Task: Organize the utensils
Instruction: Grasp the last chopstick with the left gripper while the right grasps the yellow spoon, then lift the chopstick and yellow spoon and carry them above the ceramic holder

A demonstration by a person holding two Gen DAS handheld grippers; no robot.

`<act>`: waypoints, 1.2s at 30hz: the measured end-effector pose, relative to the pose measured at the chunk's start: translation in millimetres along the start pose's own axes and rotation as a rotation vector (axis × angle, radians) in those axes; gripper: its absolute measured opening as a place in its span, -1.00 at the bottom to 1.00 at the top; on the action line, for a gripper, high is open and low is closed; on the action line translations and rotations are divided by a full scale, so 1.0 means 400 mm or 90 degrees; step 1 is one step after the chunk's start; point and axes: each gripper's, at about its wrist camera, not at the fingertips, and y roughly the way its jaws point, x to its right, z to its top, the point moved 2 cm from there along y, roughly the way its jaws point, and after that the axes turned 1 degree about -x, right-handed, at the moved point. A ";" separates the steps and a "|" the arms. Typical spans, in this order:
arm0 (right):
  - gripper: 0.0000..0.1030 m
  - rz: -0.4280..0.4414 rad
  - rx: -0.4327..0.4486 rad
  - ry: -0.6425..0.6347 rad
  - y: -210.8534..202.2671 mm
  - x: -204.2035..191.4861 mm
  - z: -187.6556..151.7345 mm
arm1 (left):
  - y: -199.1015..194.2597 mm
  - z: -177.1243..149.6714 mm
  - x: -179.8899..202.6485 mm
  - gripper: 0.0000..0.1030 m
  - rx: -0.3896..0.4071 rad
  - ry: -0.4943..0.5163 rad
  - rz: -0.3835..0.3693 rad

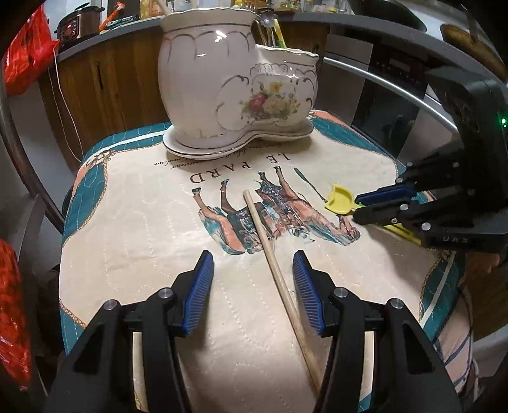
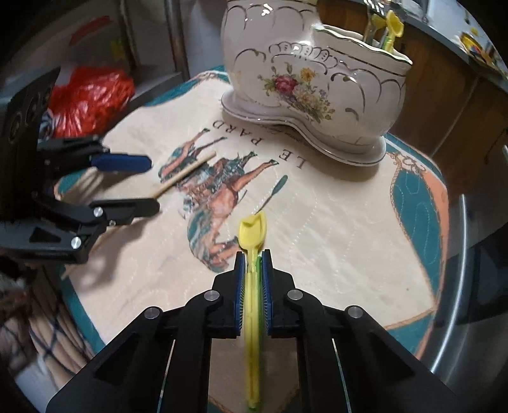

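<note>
Ribbed blue gripper pads around slim yellow plastic spoon

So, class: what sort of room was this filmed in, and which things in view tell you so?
Most likely a home kitchen. A worktop runs over wooden cabinets, a pressure cooker stands on it, and a built-in oven sits behind the ceramic utensil holder.

Two wrist fisheyes, close, angled down along their tongs, sharing cloth and holder
</note>
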 end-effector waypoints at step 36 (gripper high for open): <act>-0.71 -0.015 -0.112 -0.056 -0.005 0.016 -0.001 | 0.018 0.024 -0.014 -0.21 -0.099 0.039 0.022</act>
